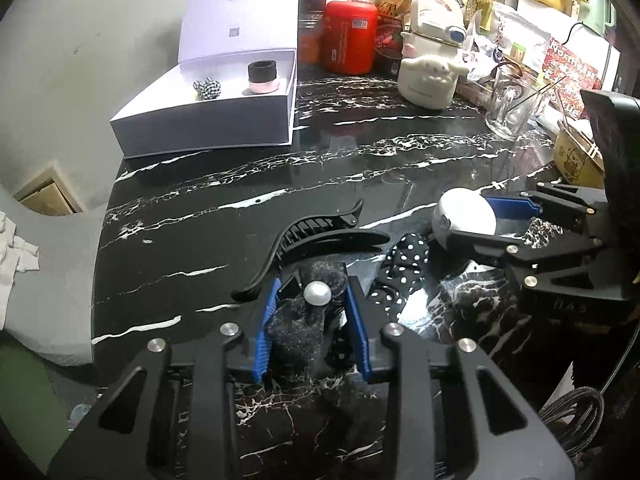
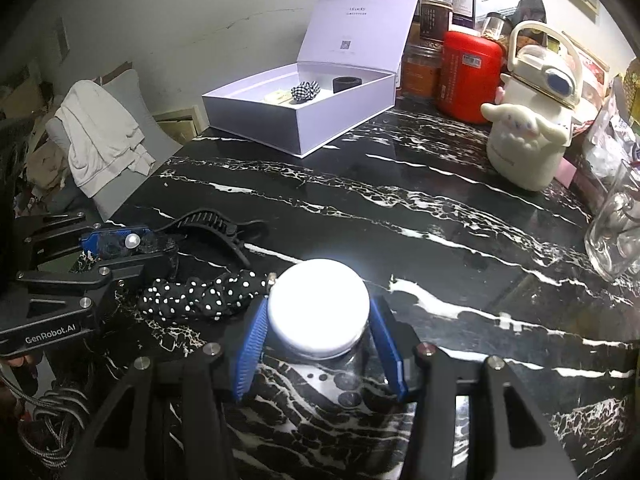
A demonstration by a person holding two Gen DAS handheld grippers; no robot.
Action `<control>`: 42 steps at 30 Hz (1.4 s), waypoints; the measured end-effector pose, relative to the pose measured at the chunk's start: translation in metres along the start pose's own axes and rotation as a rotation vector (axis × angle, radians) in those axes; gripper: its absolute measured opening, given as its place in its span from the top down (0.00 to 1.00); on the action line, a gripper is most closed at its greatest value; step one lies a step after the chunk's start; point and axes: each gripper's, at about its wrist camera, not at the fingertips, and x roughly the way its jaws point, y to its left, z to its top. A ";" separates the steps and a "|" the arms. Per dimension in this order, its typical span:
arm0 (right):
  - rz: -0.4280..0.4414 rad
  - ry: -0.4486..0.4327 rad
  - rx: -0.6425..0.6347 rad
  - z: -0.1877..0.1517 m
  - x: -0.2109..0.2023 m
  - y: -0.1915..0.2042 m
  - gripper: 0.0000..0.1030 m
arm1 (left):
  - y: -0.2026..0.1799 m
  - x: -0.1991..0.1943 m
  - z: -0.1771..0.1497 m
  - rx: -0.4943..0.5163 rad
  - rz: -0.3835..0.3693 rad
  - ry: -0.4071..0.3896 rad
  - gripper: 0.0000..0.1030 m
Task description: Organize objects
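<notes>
Two tongs (image 1: 308,312) (image 2: 318,344), both seemingly gripping.

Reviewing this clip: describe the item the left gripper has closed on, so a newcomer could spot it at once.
On the near part of the black marble table, in front of the open white box, the left gripper pinches a dark glittery hair accessory. It lies beside the black claw clip and the polka-dot scrunchie. Only it carries a single round pearl.

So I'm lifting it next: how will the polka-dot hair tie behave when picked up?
The polka-dot hair tie looks like twisted fabric lying slack on the table, so it will probably droop. It likely weighs little. One end lies against the white-lidded jar, so it may drag there.
</notes>
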 end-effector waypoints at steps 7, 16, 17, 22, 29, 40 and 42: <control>-0.014 -0.002 -0.003 0.001 -0.007 0.004 0.49 | -0.001 -0.002 0.003 0.012 0.002 0.023 0.70; -0.003 -0.004 -0.002 0.009 -0.017 0.012 0.49 | 0.004 -0.011 0.012 0.024 0.018 0.014 0.70; -0.003 -0.008 -0.003 0.010 -0.019 0.014 0.49 | 0.004 -0.012 0.014 0.027 0.019 0.012 0.70; -0.007 -0.024 -0.019 0.018 -0.027 0.022 0.49 | 0.008 -0.016 0.020 0.034 0.022 0.002 0.70; -0.010 -0.039 -0.046 0.030 -0.034 0.031 0.49 | 0.011 -0.021 0.029 0.050 0.019 -0.010 0.70; 0.003 -0.067 -0.109 0.056 -0.039 0.050 0.49 | 0.020 -0.026 0.048 0.046 0.032 -0.035 0.70; 0.009 -0.069 -0.118 0.061 -0.038 0.052 0.49 | 0.022 -0.026 0.052 0.044 0.035 -0.034 0.70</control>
